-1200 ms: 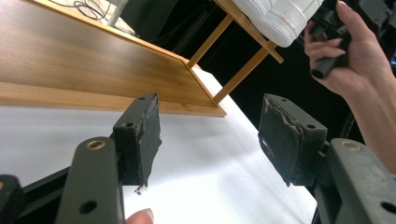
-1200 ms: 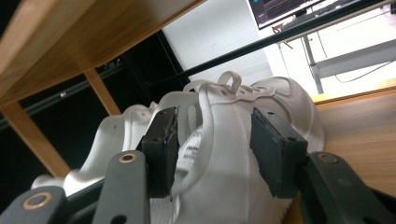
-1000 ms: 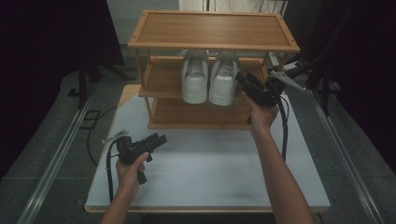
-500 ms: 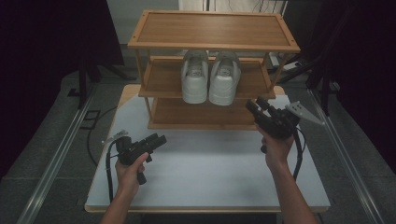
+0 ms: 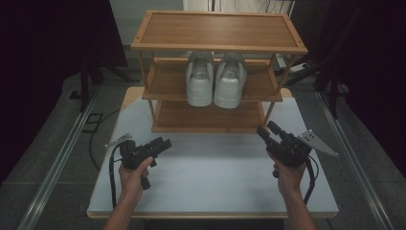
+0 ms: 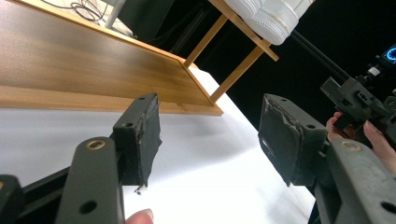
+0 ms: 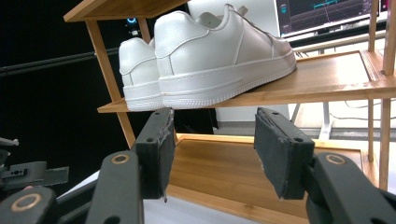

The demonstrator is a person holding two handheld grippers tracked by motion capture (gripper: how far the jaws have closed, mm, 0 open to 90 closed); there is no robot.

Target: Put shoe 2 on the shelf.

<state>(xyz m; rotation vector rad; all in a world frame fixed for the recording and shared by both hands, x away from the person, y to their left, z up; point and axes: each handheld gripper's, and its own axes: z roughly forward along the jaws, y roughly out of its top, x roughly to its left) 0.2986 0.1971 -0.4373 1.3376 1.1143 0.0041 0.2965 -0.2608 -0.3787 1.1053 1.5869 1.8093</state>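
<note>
1. White leather sneakers, two of them, sit side by side on the middle tier of the wooden shoe rack [image 5: 218,29], heels toward the person: left sneaker [image 5: 199,82], right sneaker [image 5: 230,81].
2. Right gripper [image 5: 266,132] is in front of the rack's lower right corner, above the white table [image 5: 210,187]. Its jaws have just been opening and now stand wide with nothing between them.
3. Left gripper [image 5: 163,144] hovers in front of the rack's lower left corner, jaws parted and empty.
4. Judging by the pair lined up on the shelf, the step in hand looks like backing off after placing. To do it well, draw the right gripper straight away from the rack with the jaws wide, so neither pad catches a heel or the shelf edge.
5. Count: one rack with three tiers, two sneakers, two grippers, one table.
</note>
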